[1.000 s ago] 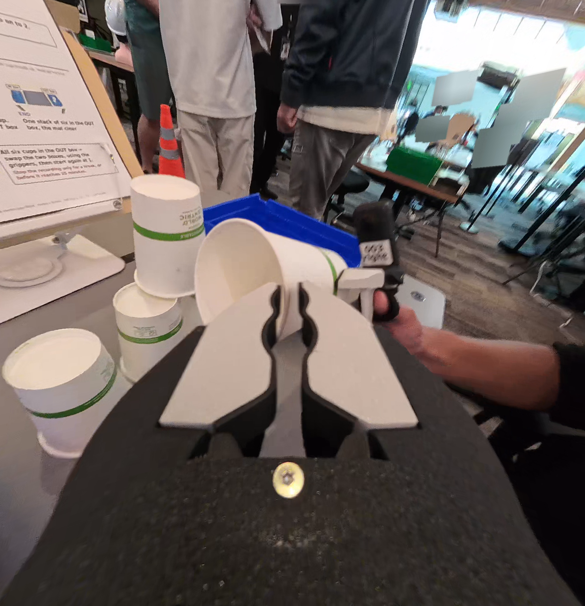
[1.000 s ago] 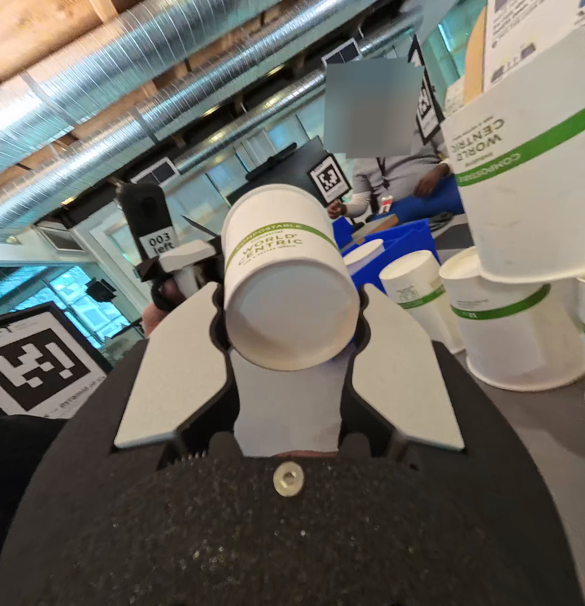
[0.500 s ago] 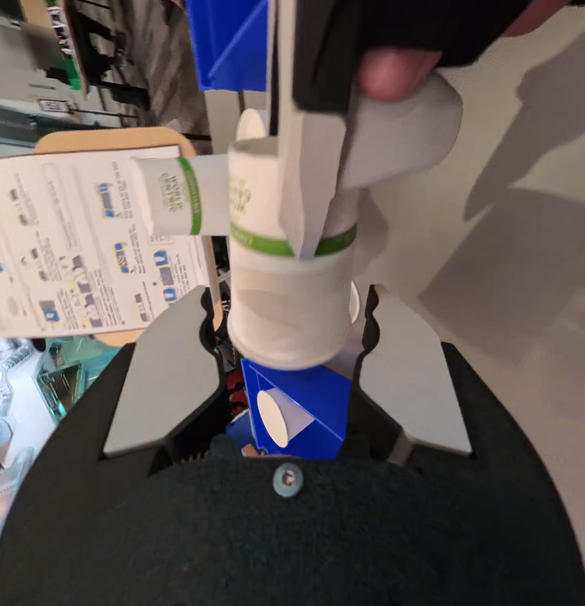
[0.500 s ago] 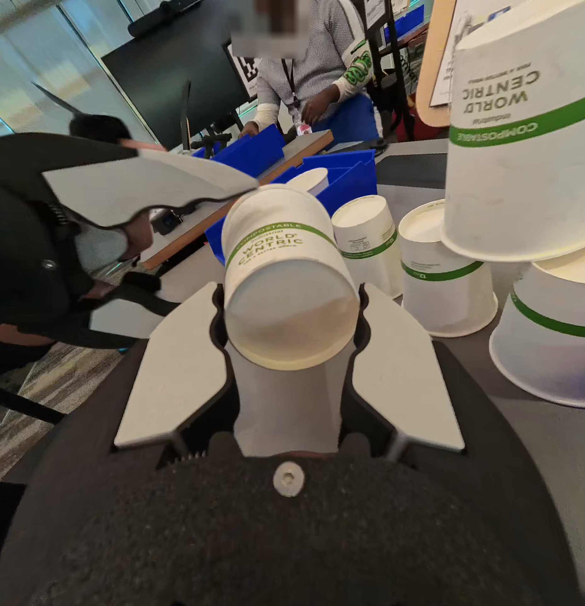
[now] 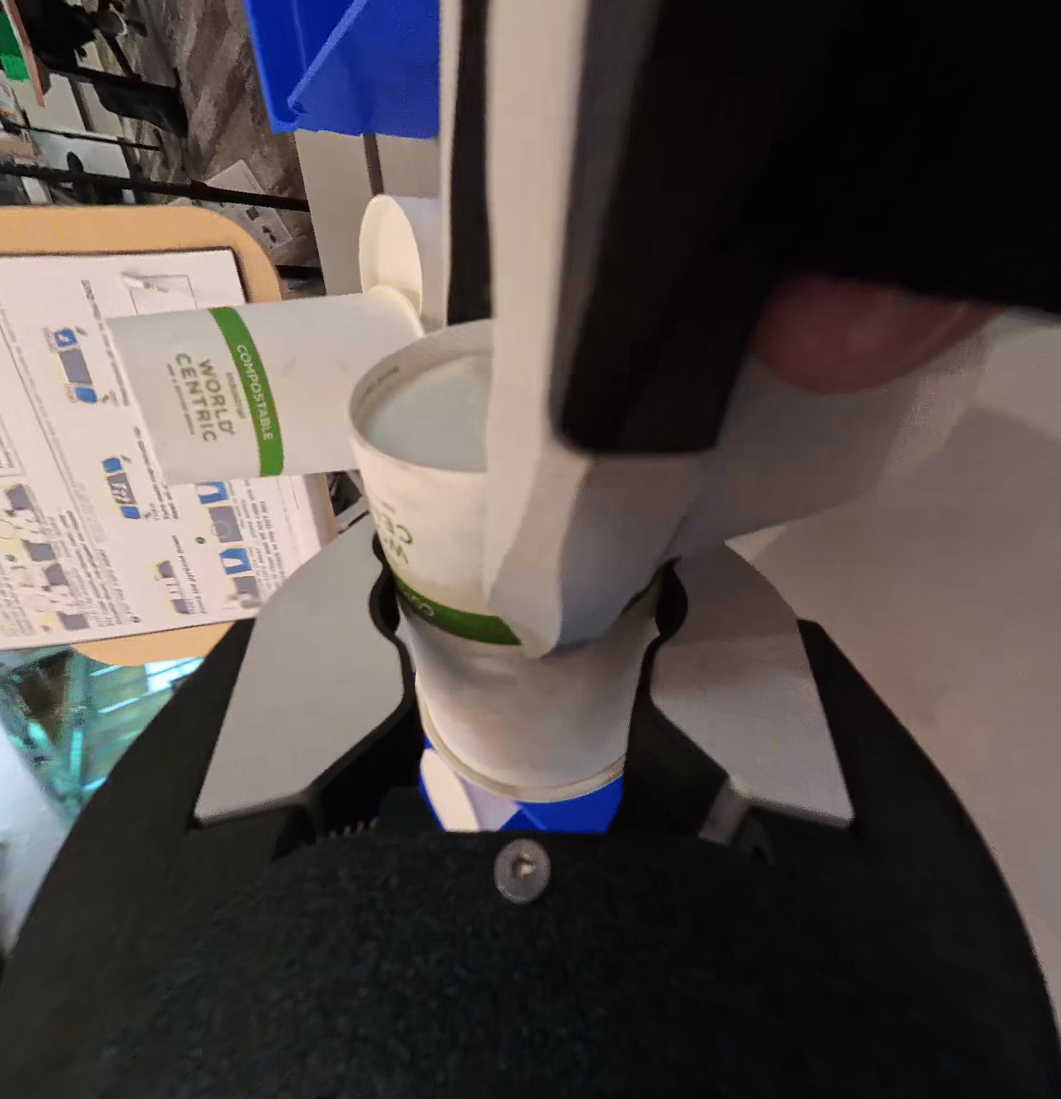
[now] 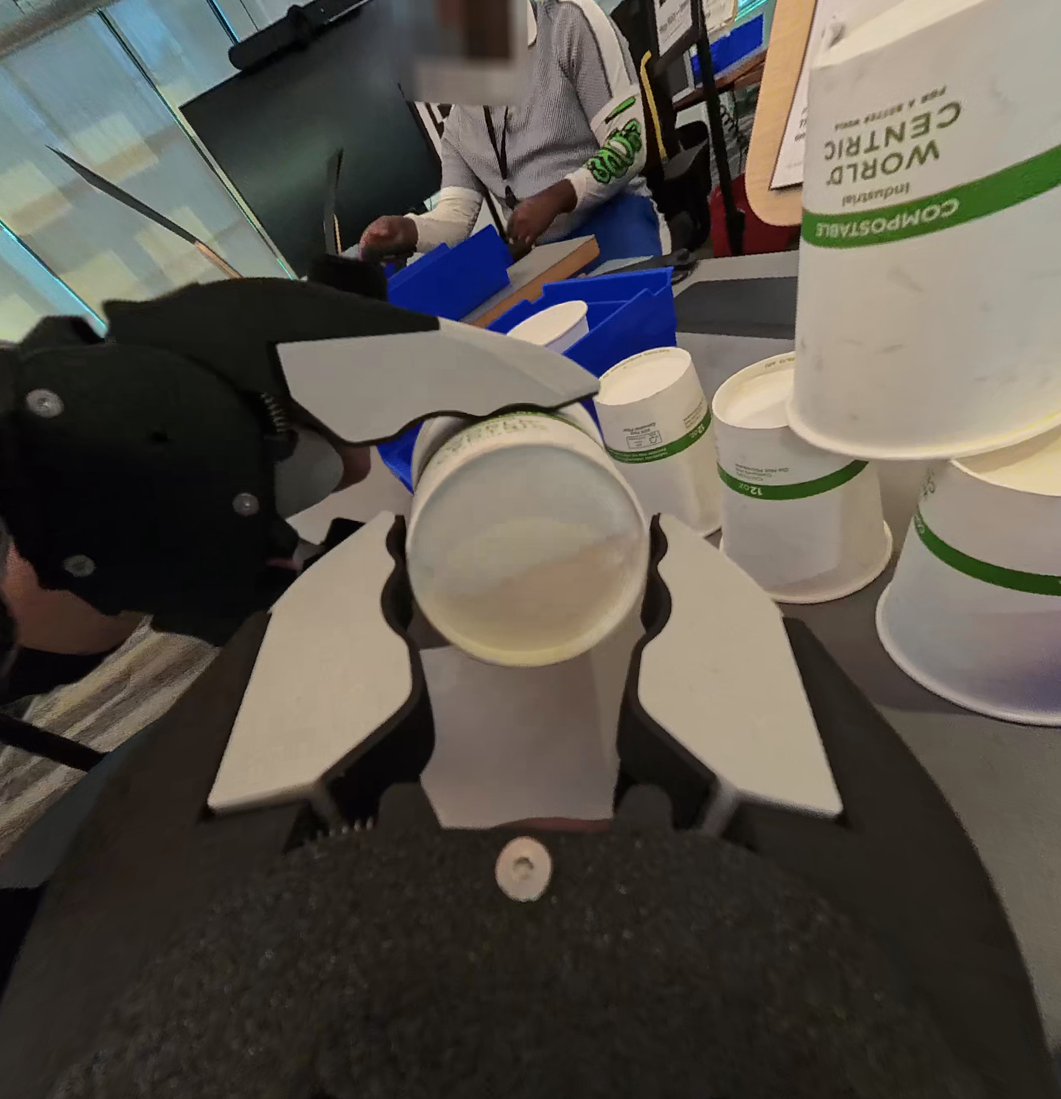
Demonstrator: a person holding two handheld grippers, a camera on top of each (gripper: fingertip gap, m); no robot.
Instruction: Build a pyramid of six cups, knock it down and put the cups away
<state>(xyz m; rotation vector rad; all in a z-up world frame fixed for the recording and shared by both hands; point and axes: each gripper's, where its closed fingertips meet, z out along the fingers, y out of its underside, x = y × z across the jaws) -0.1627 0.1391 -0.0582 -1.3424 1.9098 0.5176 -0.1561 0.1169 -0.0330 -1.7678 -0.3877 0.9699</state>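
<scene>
My right gripper is shut on a white paper cup with a green band, held sideways with its base toward the right camera. My left gripper is open and straddles the same cup near its wide rim end, its fingers close against the sides. One of its fingers lies over the cup's top. A right gripper finger crosses the cup. Three upside-down cups stand in a row on the table, and one more cup sits on top of them.
A blue bin behind the held cup holds another cup. An instruction board stands behind the stack. The grey table runs to the right. A person sits at a far table with more blue bins.
One second ago my left gripper pinched the cup's rim. It let go, turned, and has since slid further along the cup. My right gripper kept hold and tilted down.
</scene>
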